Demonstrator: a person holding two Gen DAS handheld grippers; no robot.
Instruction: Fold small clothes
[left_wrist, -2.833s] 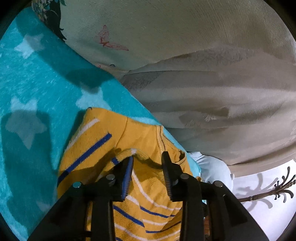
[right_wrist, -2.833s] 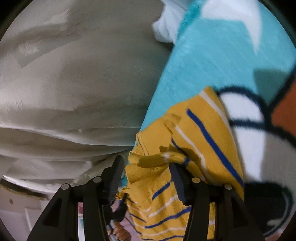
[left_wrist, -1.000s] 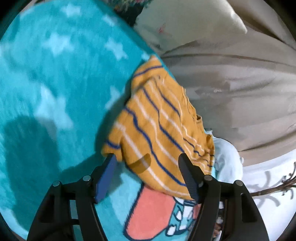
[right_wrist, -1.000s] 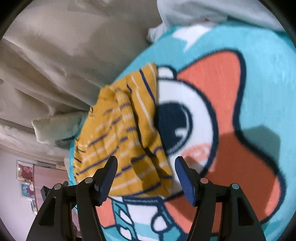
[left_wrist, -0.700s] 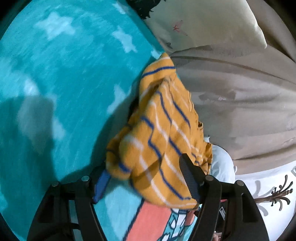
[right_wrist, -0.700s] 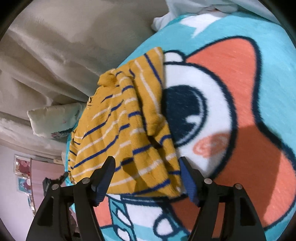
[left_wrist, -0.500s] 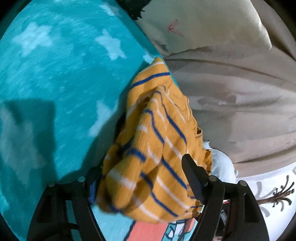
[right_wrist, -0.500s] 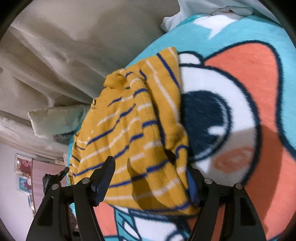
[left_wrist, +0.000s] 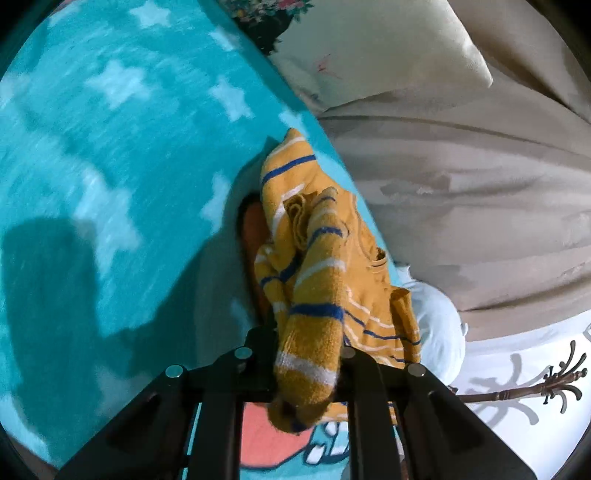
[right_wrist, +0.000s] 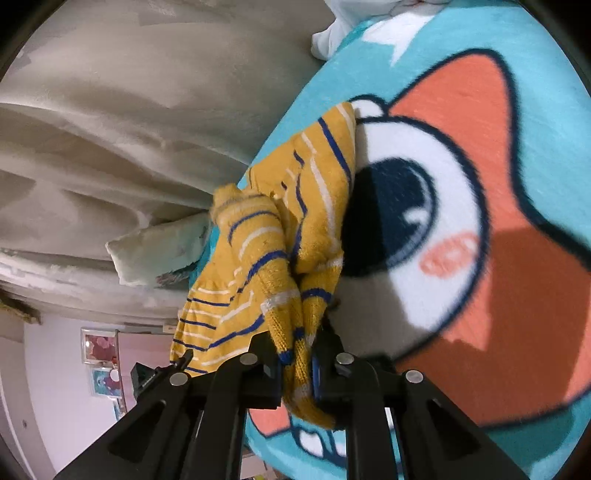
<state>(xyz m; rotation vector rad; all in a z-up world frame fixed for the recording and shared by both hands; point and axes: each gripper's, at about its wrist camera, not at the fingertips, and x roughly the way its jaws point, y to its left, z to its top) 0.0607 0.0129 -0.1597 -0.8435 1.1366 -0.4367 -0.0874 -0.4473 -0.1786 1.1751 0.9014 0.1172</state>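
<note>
Sweater (left_wrist: 321, 266), mustard with blue and white stripes, lies bunched at the edge of the teal cartoon blanket (left_wrist: 110, 147) on the bed, just beside the beige bedding (left_wrist: 461, 184). Left tool (left_wrist: 308, 354) is closing narrow on one near corner of the knit; right tool (right_wrist: 297, 360) is closing narrow on the other, fabric between the jaws of both. Grips look like thick multi-layer wads, not a single hem. Risks: lifting drags extra layers, so the fold comes out lumpy; uneven pull between hands skews the edge; loose knit may slip from a pinch this shallow; far end could slide off the blanket onto the bedding.
</note>
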